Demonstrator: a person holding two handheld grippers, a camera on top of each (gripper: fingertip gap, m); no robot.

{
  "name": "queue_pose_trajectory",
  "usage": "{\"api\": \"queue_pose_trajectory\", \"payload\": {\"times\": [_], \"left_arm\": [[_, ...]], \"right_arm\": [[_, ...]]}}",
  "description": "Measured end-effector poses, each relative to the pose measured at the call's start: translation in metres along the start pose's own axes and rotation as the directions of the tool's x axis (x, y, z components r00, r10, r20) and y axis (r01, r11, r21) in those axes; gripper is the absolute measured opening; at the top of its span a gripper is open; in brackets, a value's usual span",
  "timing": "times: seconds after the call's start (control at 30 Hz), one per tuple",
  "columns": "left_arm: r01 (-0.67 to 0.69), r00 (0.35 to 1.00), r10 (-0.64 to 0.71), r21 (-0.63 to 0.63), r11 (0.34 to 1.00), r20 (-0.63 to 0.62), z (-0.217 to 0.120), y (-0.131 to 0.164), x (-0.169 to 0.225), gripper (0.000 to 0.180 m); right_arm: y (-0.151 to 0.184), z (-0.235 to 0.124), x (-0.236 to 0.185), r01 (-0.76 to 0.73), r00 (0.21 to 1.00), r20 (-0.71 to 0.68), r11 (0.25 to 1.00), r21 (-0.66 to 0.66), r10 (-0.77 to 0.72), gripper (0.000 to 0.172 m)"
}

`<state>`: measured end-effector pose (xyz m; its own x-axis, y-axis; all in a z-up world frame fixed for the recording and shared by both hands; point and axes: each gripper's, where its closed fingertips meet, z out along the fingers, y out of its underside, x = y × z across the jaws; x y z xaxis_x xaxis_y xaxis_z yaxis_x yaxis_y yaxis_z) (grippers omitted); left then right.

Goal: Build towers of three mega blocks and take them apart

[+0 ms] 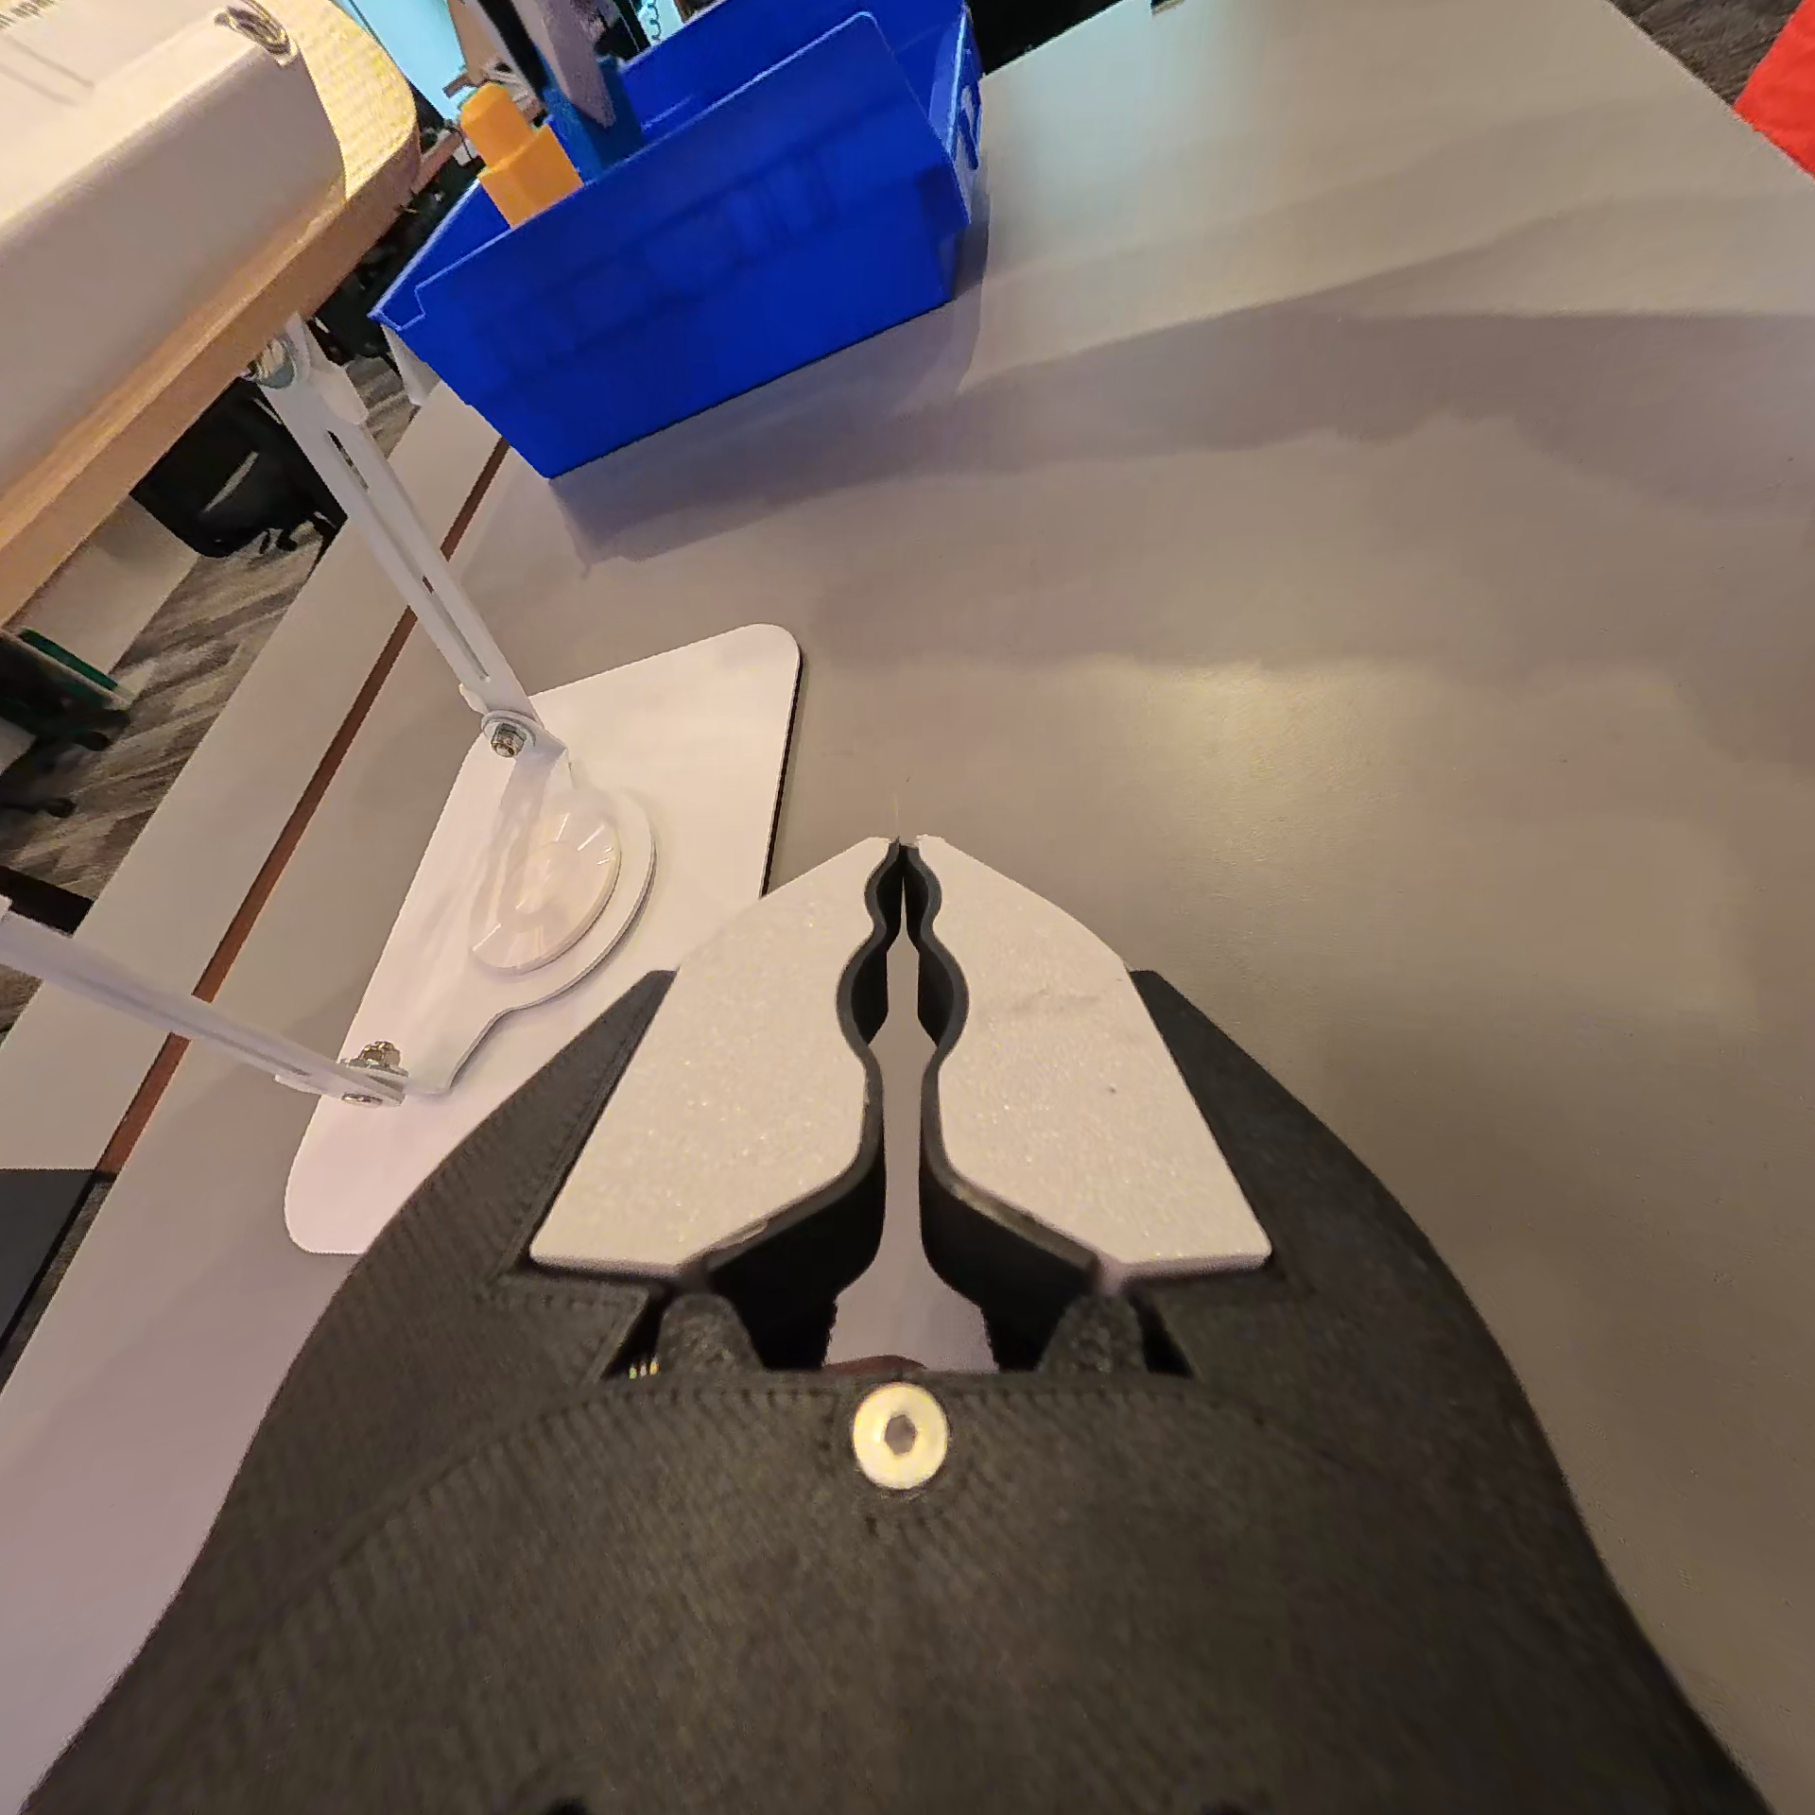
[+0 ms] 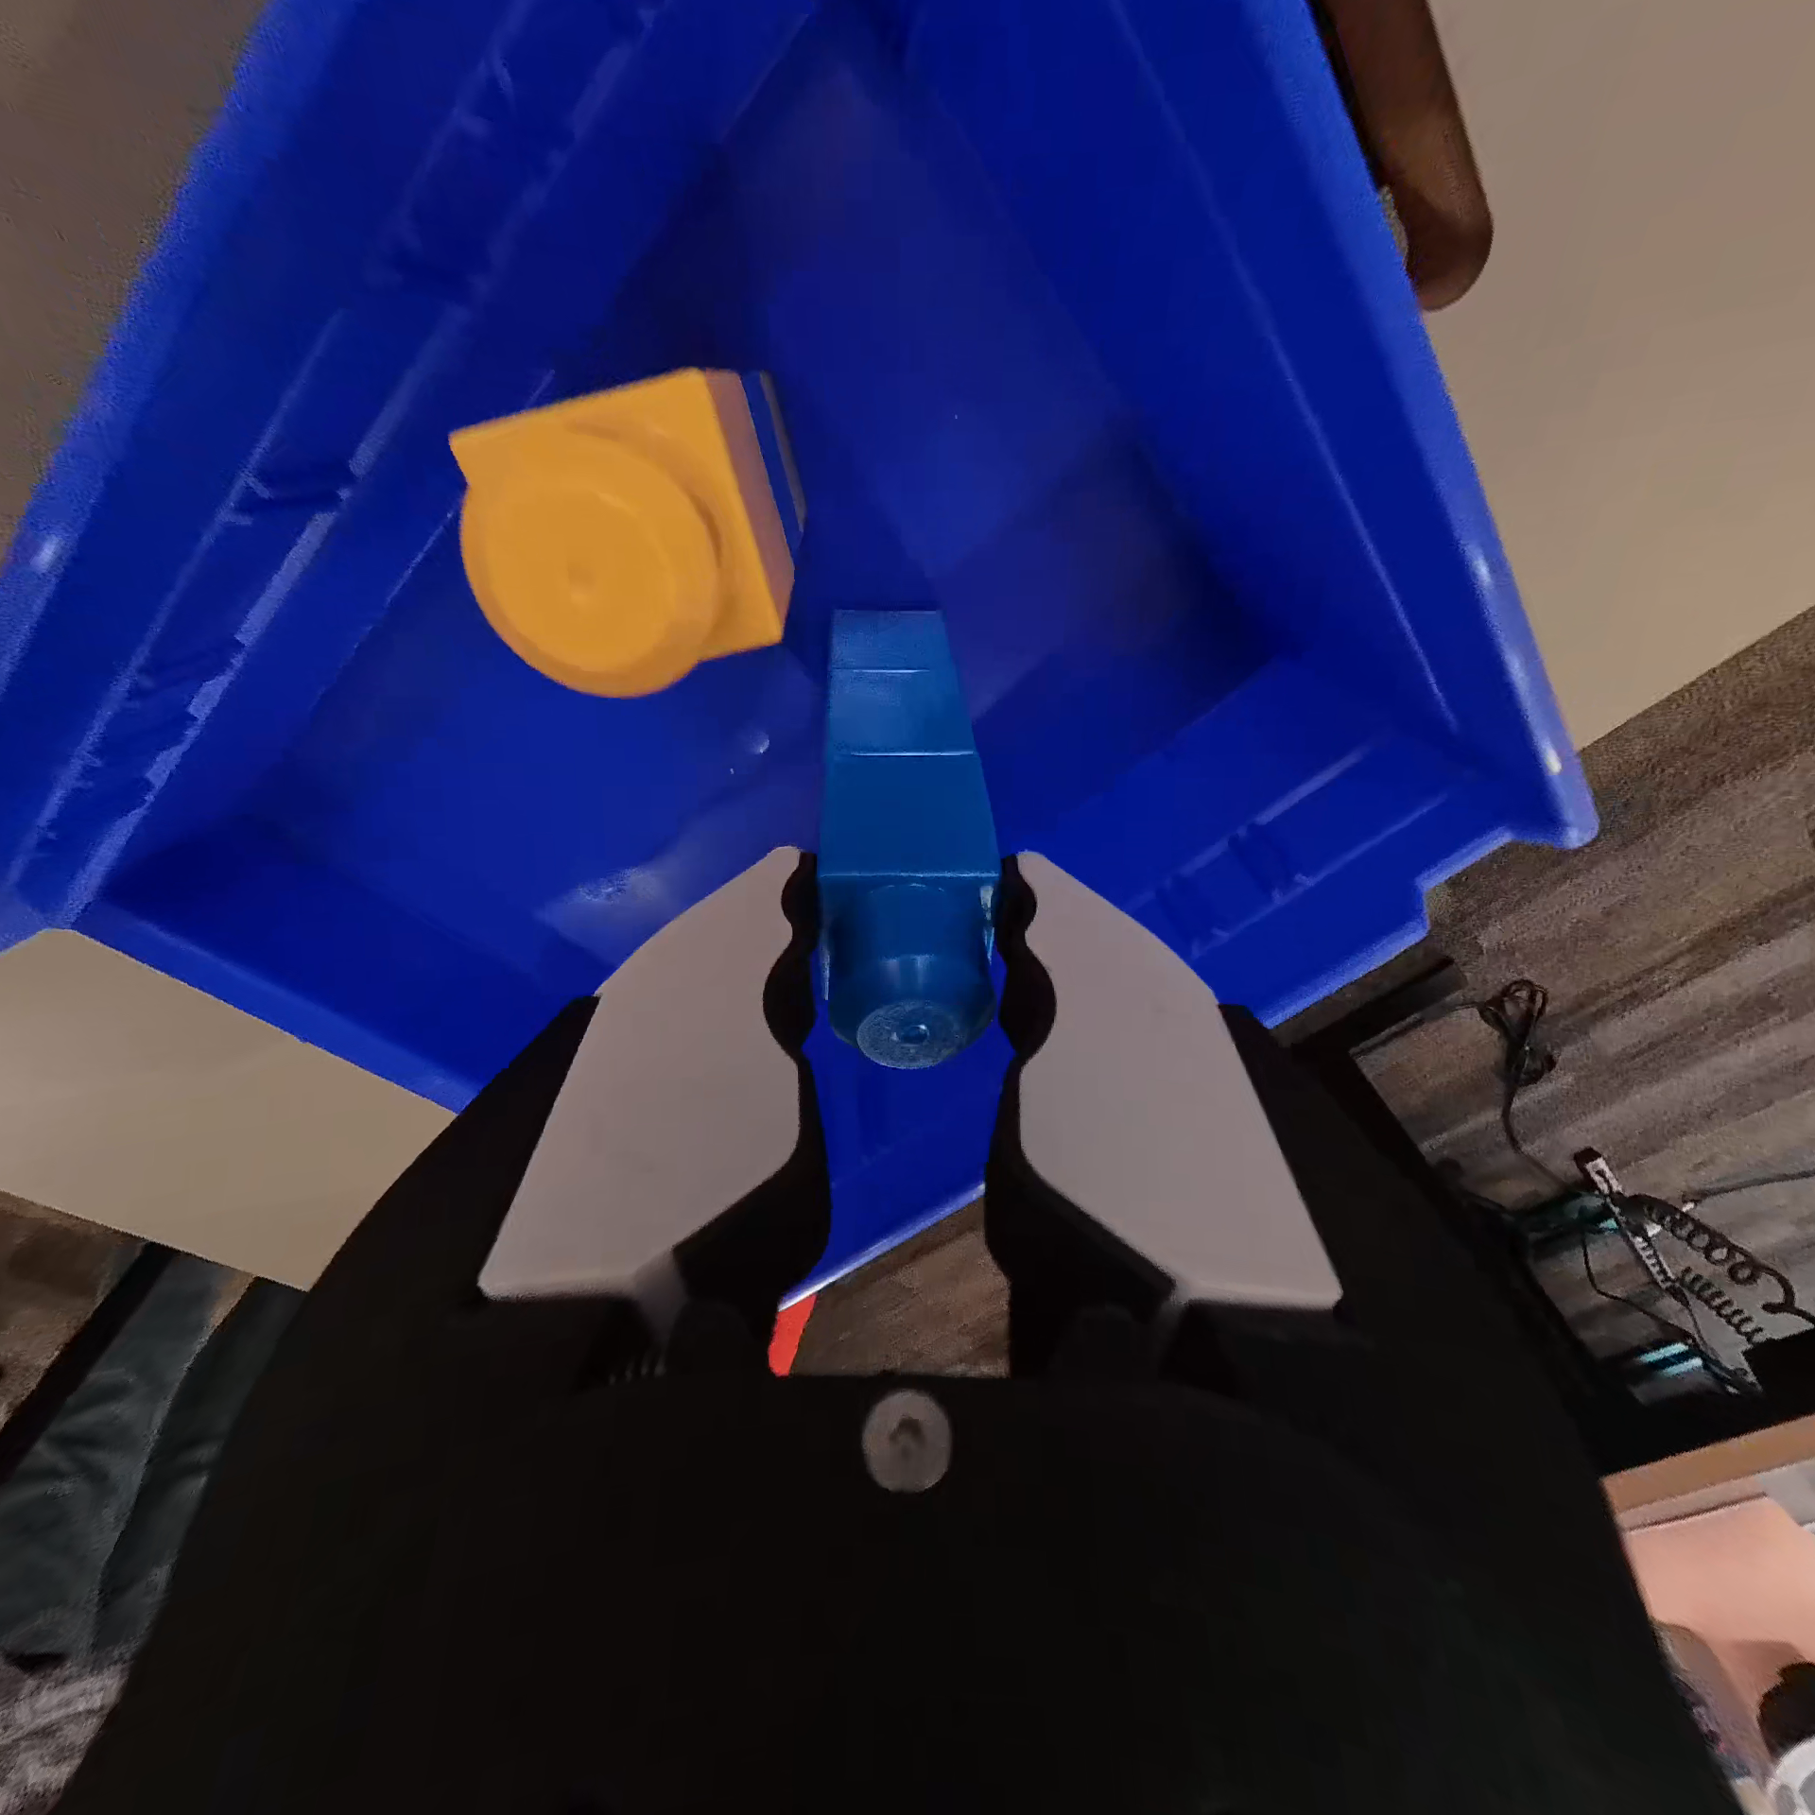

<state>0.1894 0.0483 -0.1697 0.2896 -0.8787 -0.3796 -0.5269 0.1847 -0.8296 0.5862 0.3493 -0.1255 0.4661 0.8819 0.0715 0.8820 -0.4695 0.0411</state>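
Note:
My left gripper (image 1: 908,843) is shut with nothing between its pads, low over the grey table (image 1: 1277,687). A blue bin (image 1: 687,246) stands farther off, with an orange block tower (image 1: 521,157) and a blue tower (image 1: 589,108) rising from it. In the right wrist view I look down into the bin (image 2: 1228,393). My right gripper (image 2: 904,869) is shut on the top block of the blue tower (image 2: 899,786), whose stud faces the camera. The orange tower (image 2: 609,530) stands upright just to its left, apart from it.
A white stand with a flat base plate (image 1: 687,746) and thin arms (image 1: 393,491) sits left of my left gripper. A wooden table (image 1: 196,324) lies beyond the table's left edge. Cables (image 2: 1670,1277) lie on the floor past the bin. Spacing between my two grippers at the tips: around 50 cm.

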Motion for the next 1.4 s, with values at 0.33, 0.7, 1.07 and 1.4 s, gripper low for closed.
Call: {"api": "queue_pose_trajectory", "payload": {"times": [0.33, 0.7, 1.07, 1.4], "left_arm": [[0.013, 1.0, -0.013, -0.006, 1.0, -0.006, 0.001, 0.002, -0.001, 0.0], [0.01, 1.0, -0.01, -0.012, 1.0, -0.02, 0.003, 0.004, 0.001, 0.0], [0.009, 1.0, -0.009, -0.006, 1.0, -0.017, 0.002, 0.003, 0.0, 0.0], [0.007, 0.999, -0.005, 0.051, 0.999, -0.039, -0.011, -0.012, 0.001, 0.015]], "right_arm": [[-0.017, 0.003, -0.001, 0.067, 0.997, 0.031, 0.989, -0.132, -0.064, 0.036], [-0.026, 0.0, 0.004, 0.089, 0.996, 0.007, 0.989, -0.122, -0.088, 0.055], [-0.009, -0.045, 0.011, 0.054, 0.984, -0.169, 0.998, -0.03, -0.059, 0.064], [-0.044, -0.184, -0.157, 0.459, 0.852, -0.5, 0.682, 0.57, -0.155, 0.03]]}}
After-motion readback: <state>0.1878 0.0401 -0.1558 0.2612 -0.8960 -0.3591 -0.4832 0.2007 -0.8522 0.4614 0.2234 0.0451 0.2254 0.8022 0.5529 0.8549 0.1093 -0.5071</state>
